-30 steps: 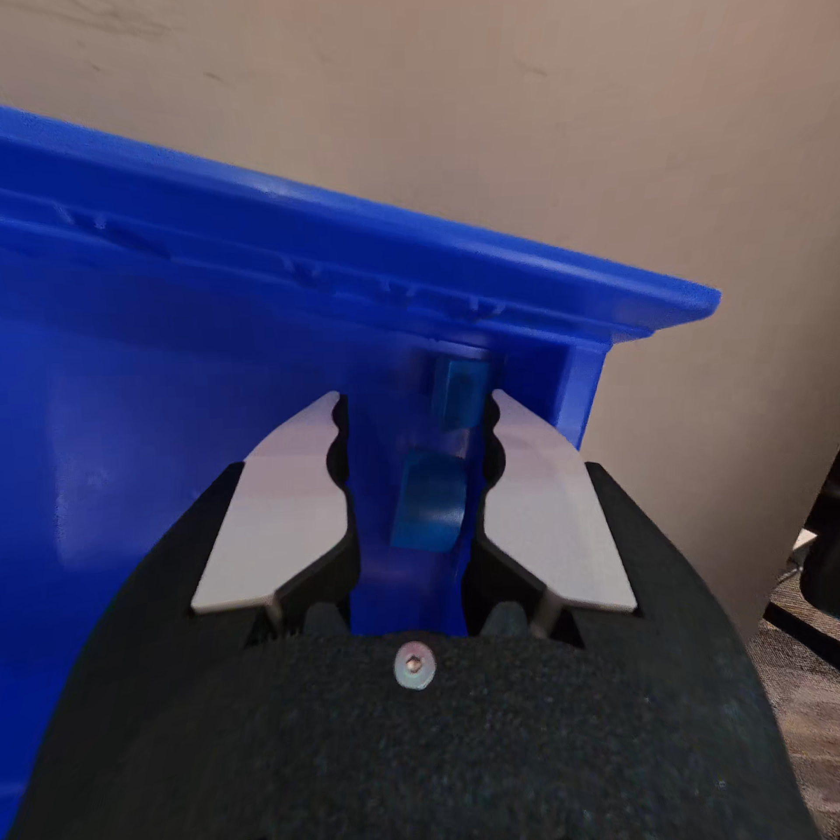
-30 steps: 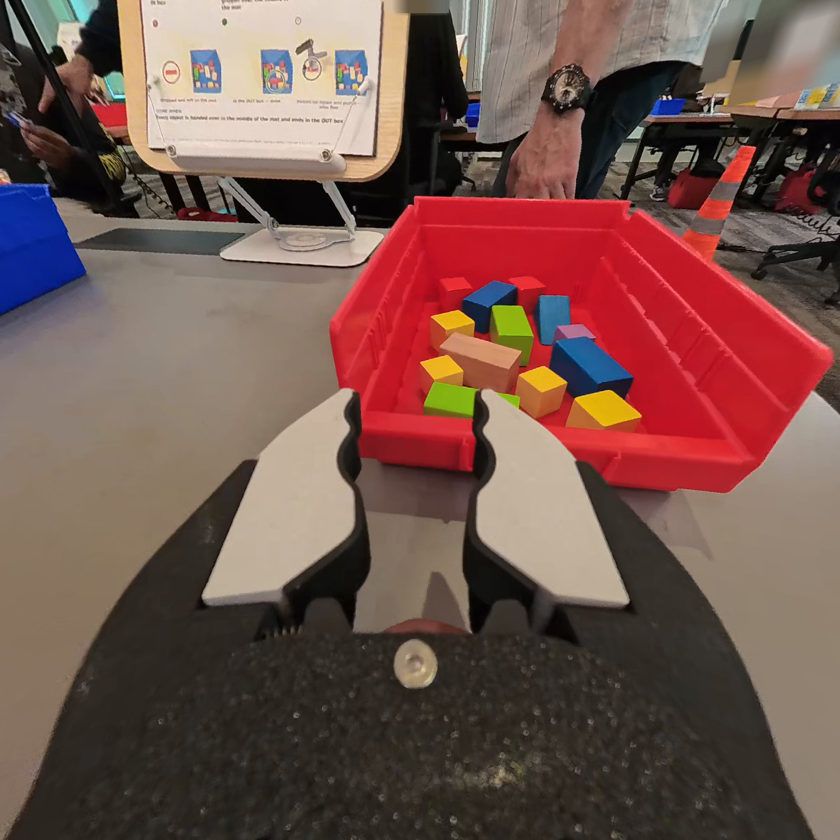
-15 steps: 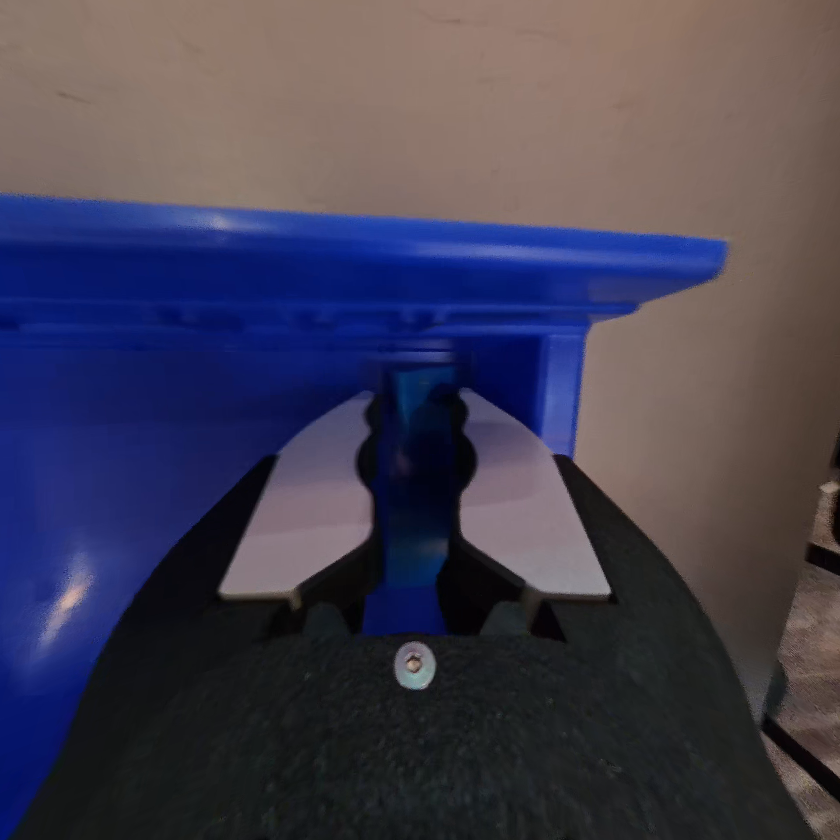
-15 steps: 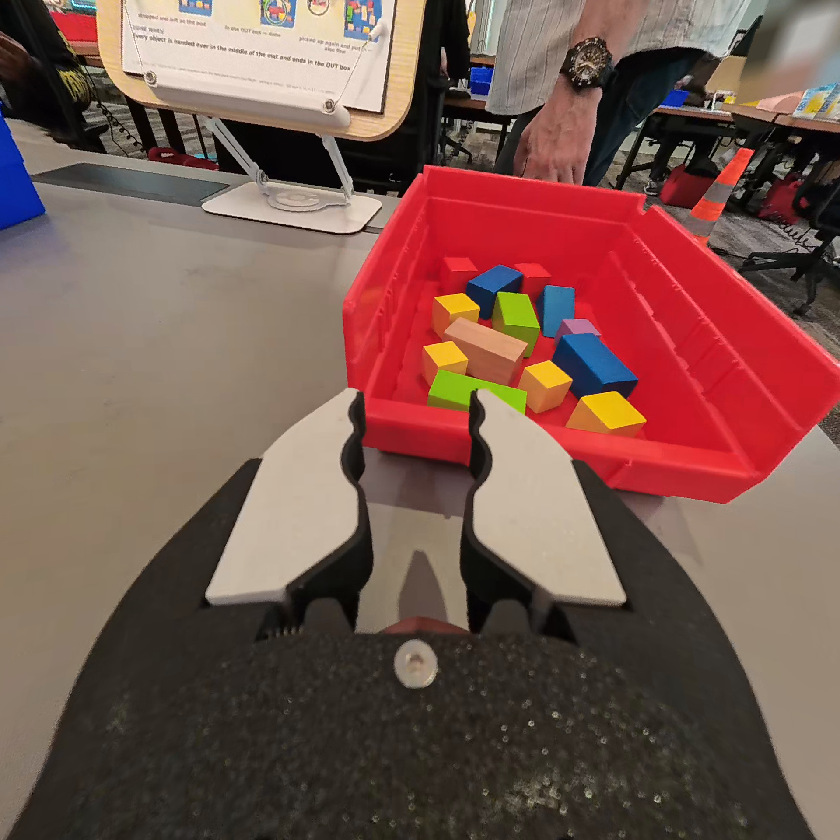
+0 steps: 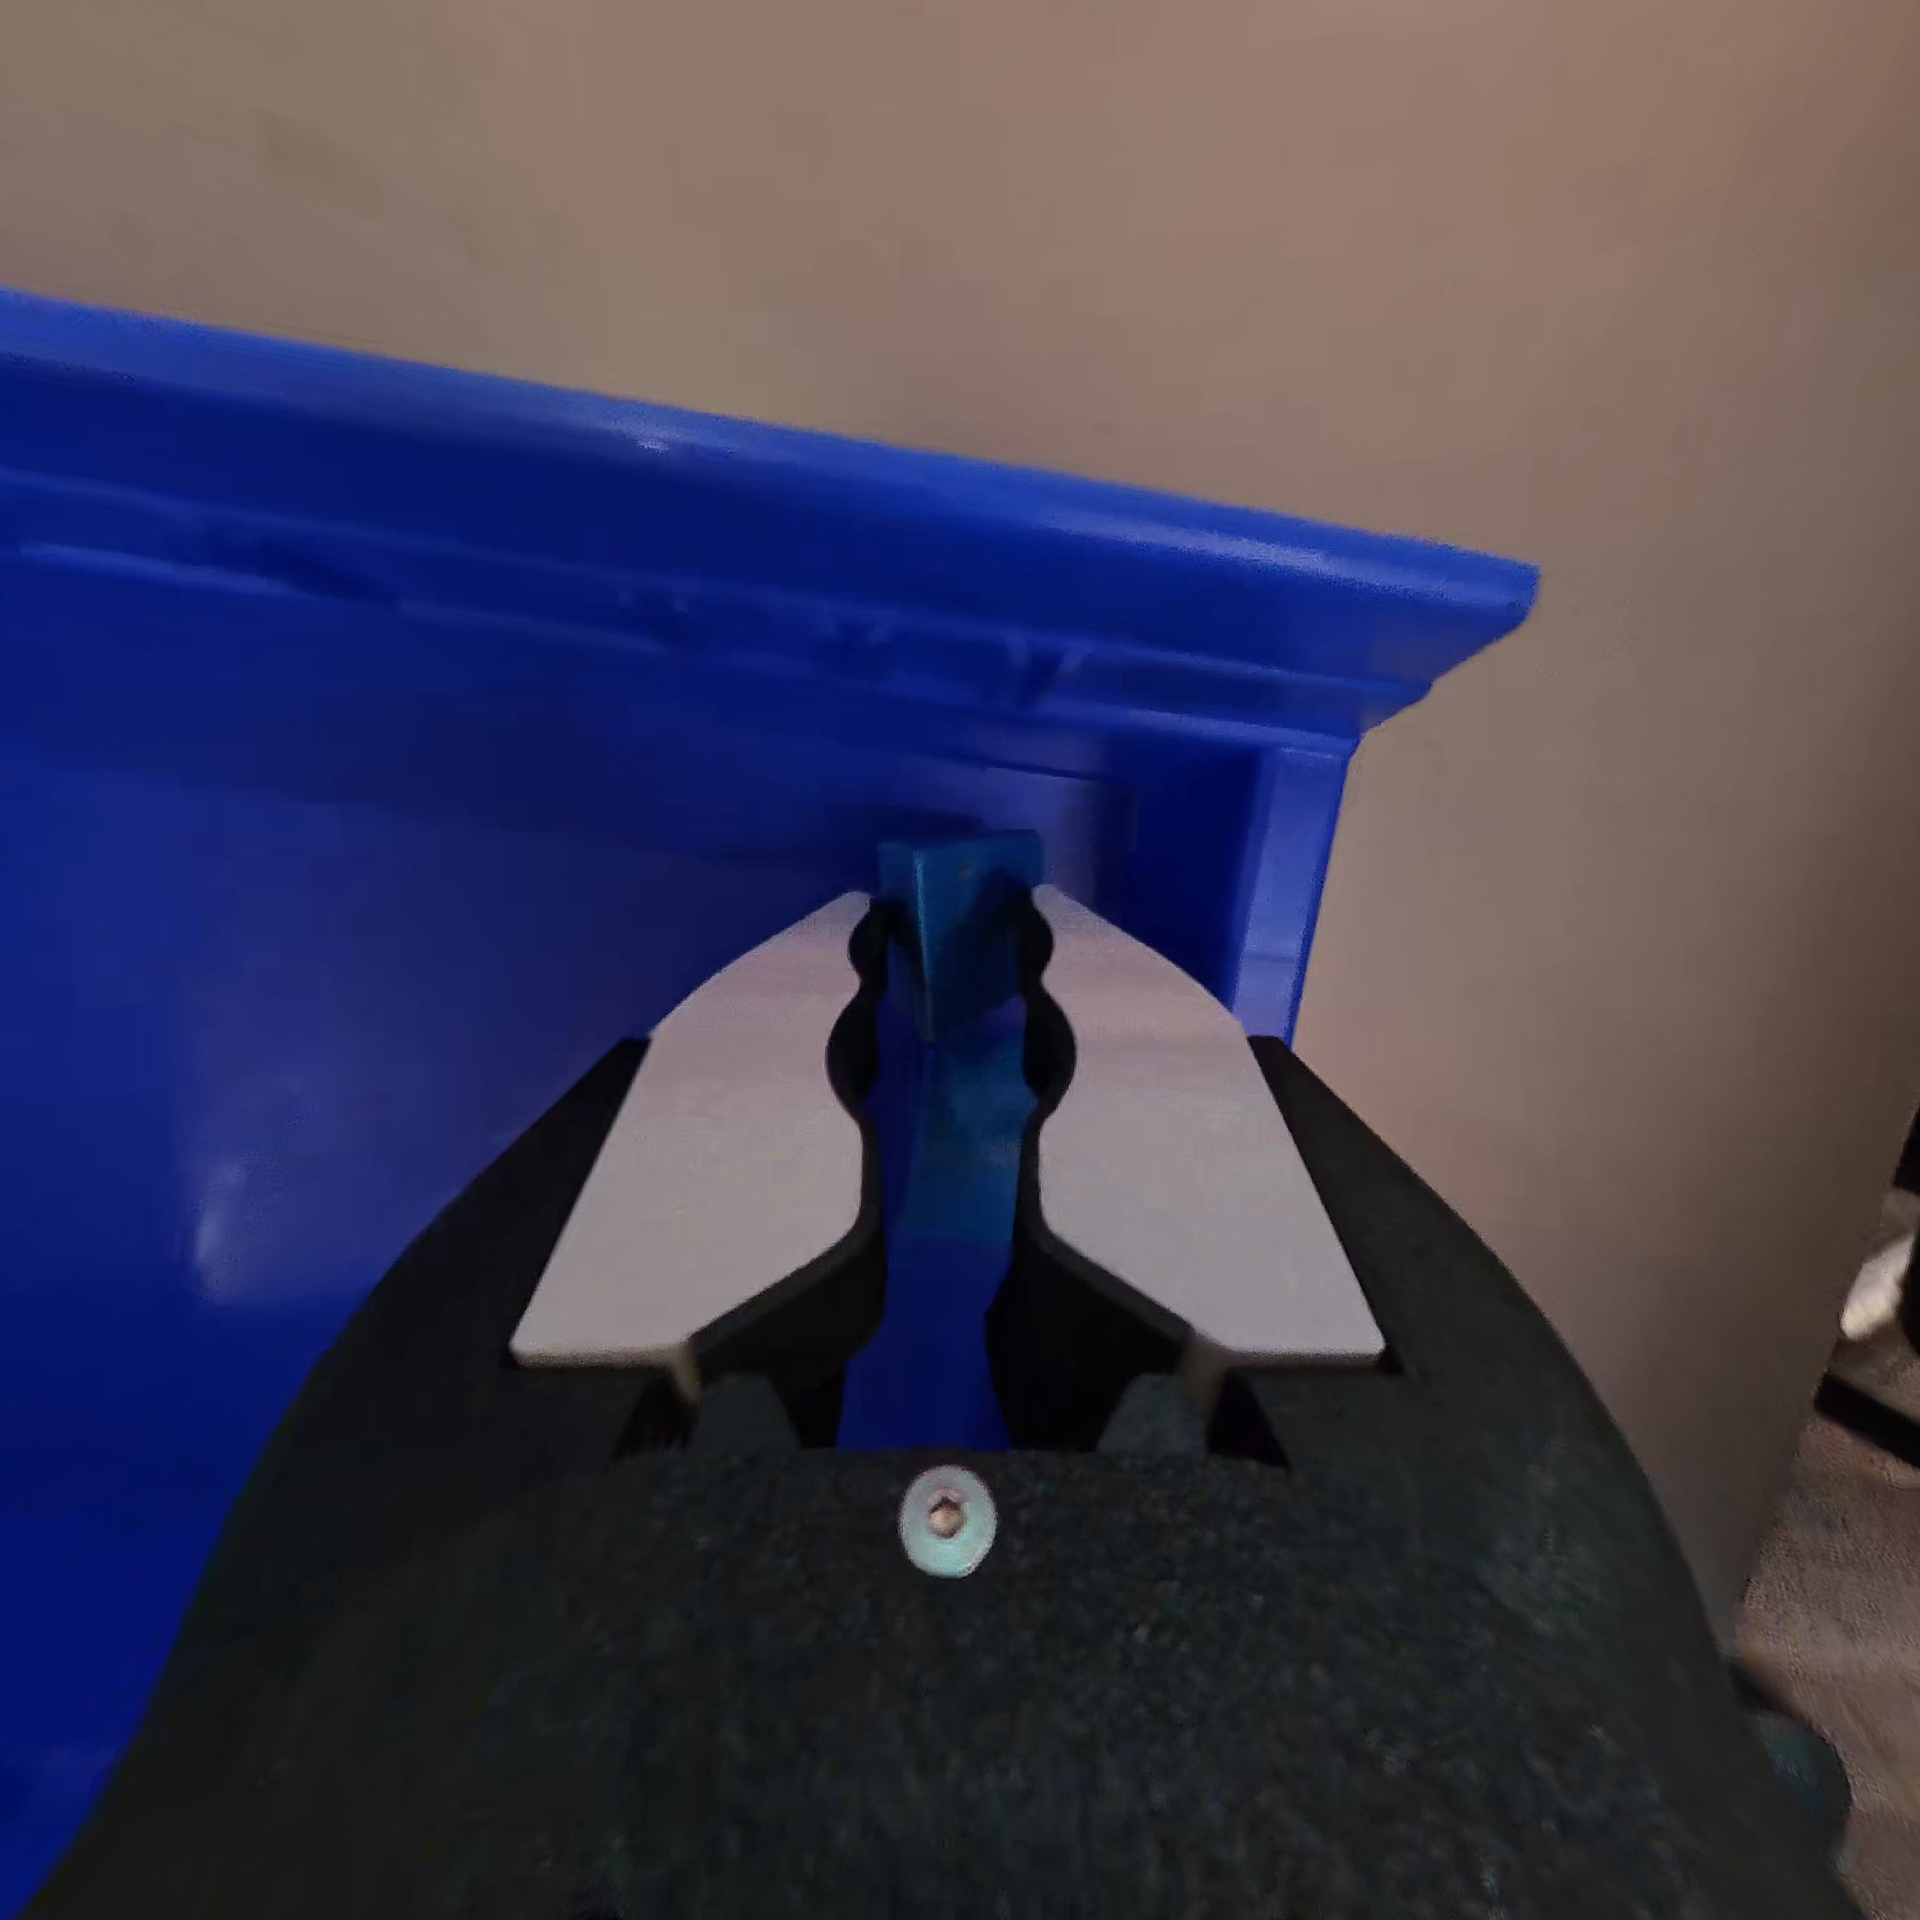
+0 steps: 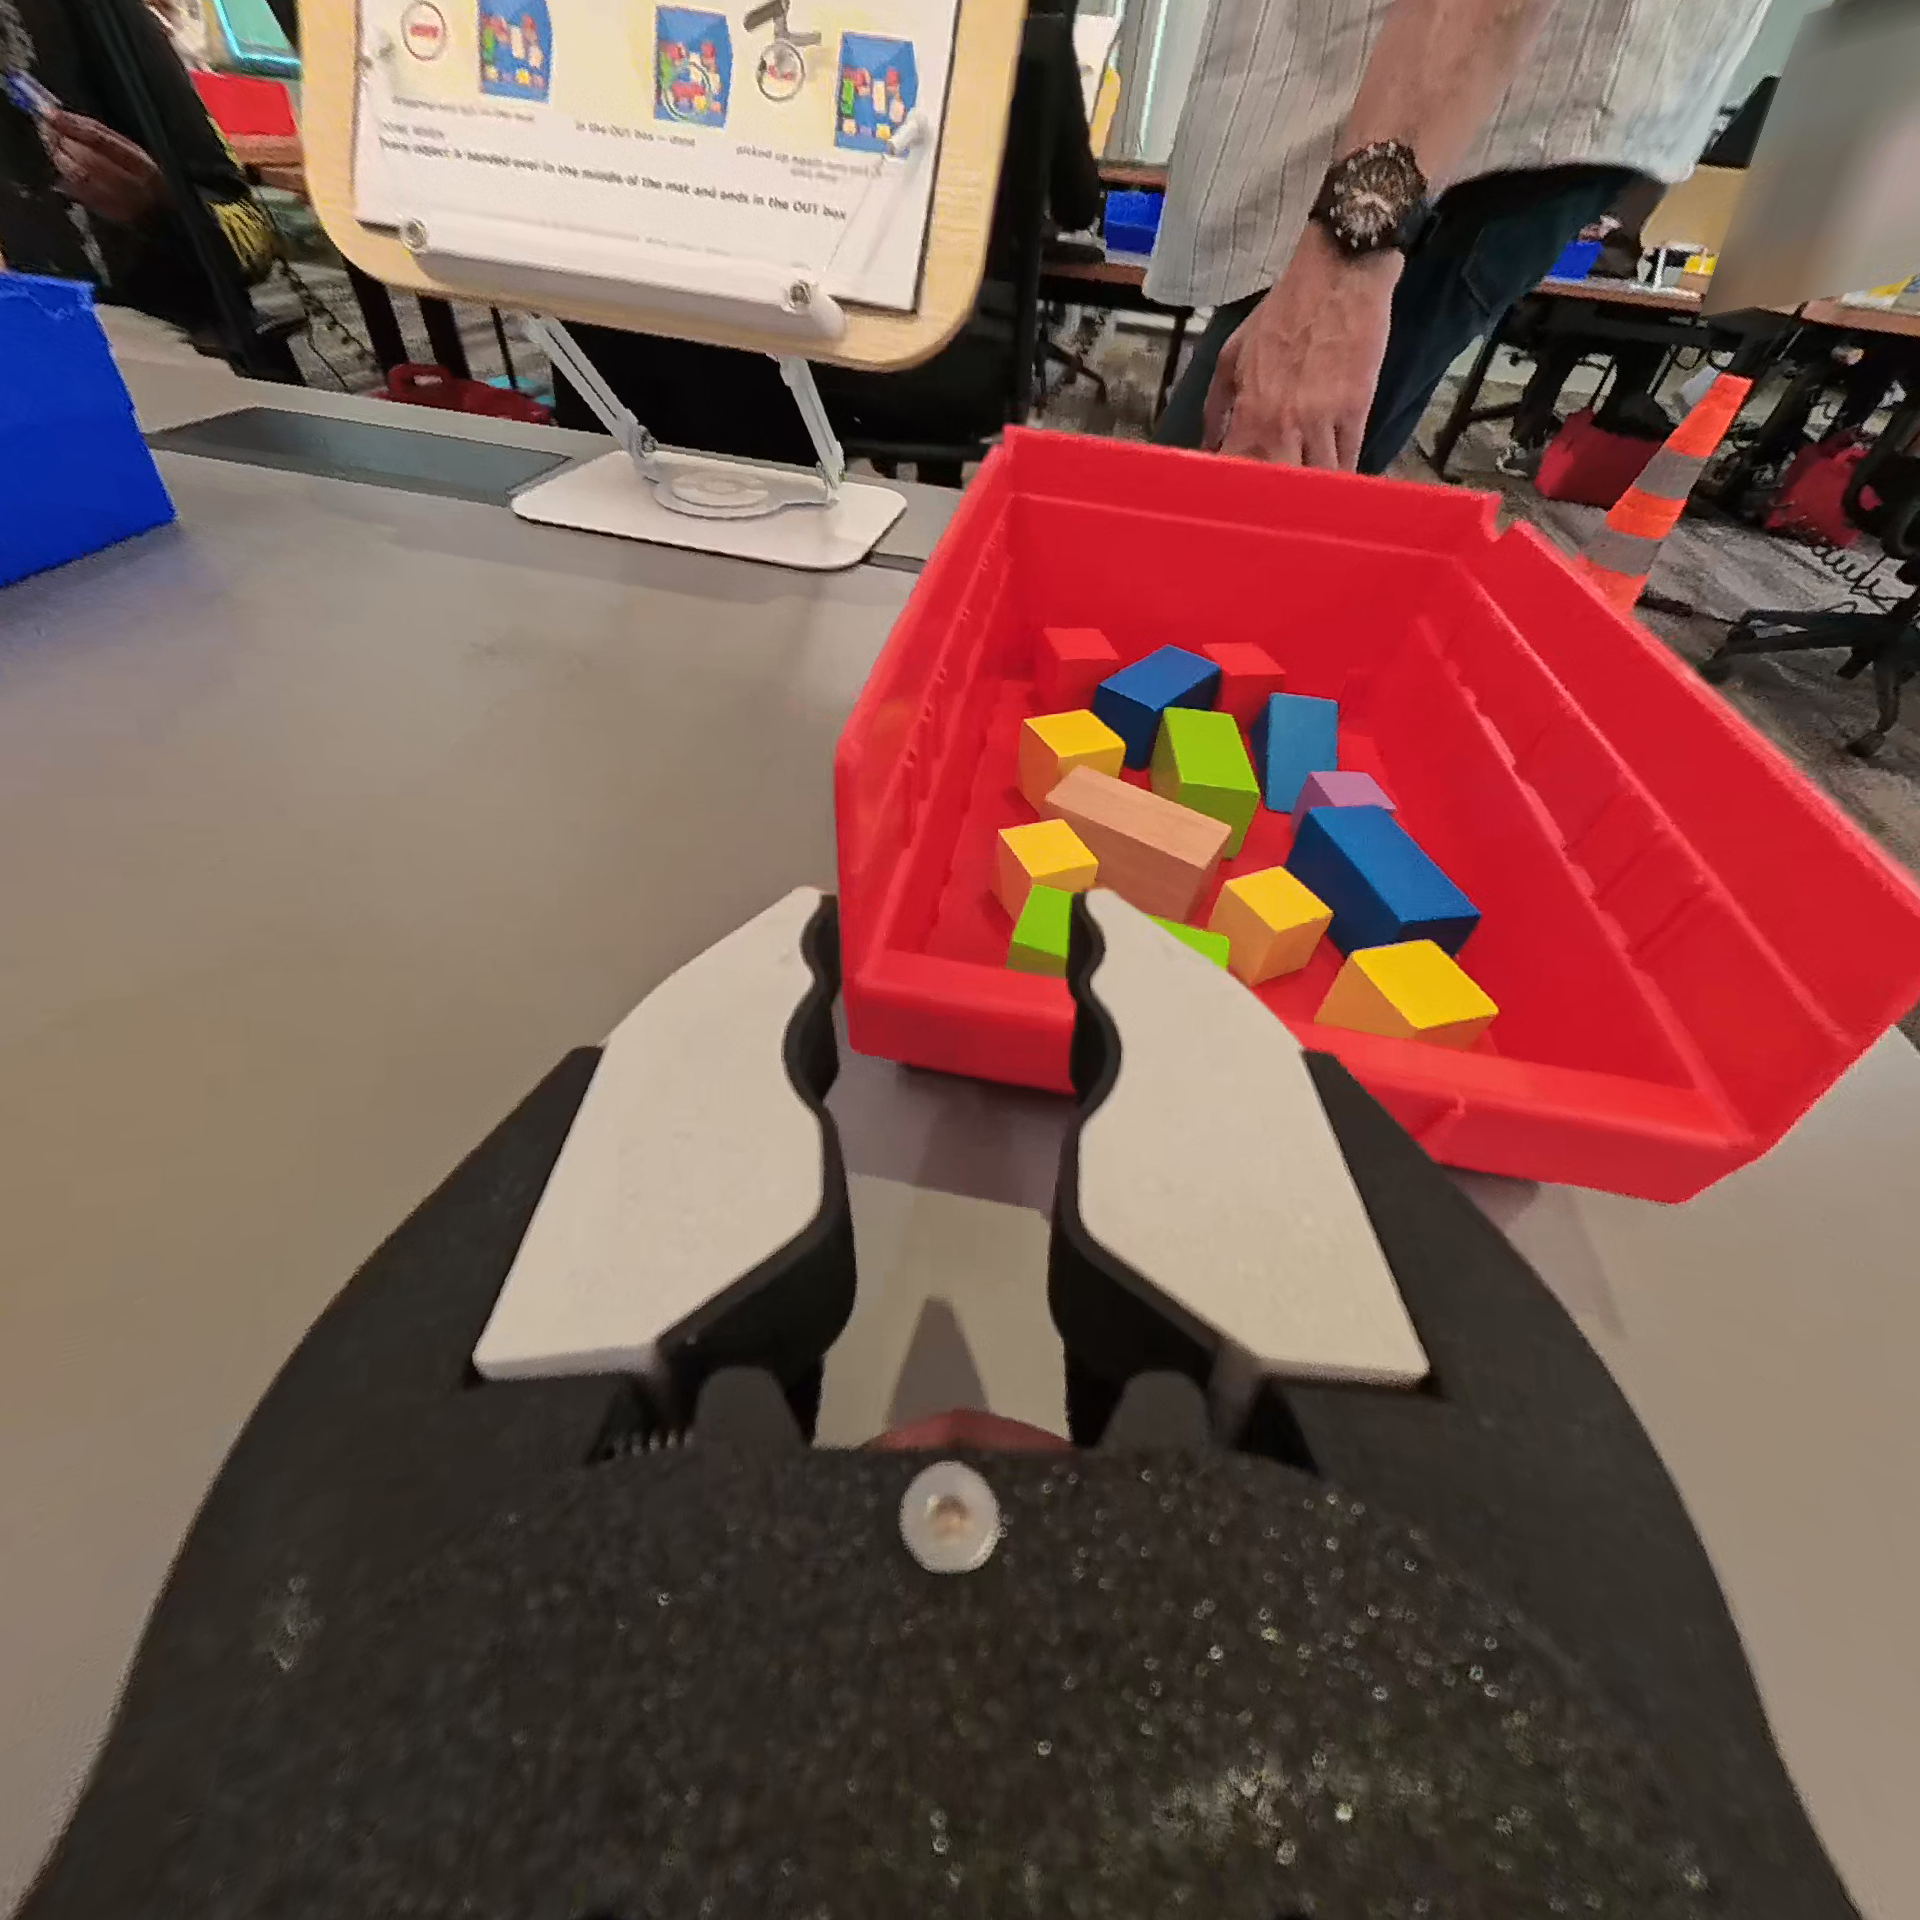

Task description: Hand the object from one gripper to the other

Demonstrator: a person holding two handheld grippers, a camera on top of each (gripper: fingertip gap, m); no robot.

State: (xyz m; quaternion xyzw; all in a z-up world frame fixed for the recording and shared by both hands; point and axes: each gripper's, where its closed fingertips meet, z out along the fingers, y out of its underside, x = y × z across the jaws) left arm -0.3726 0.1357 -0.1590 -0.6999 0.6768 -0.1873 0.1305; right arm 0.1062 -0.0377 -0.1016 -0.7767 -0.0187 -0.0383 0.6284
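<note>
Left wrist view: left gripper [image 5: 951, 914] clamped on a small blue wooden block [image 5: 954, 1049], inside the blue plastic bin [image 5: 416, 831], near its far corner.
Right wrist view: right gripper [image 6: 951, 914] parted and empty, above the grey table [image 6: 416, 779], just before the red plastic bin [image 6: 1558, 1143] of coloured blocks.
Done: block gripped.
Left: lift out, meet mid-table, pass across, release; judged an early stage.
Block axis: long, running forward along the fingers, tip poking past them toward the bin wall.
</note>
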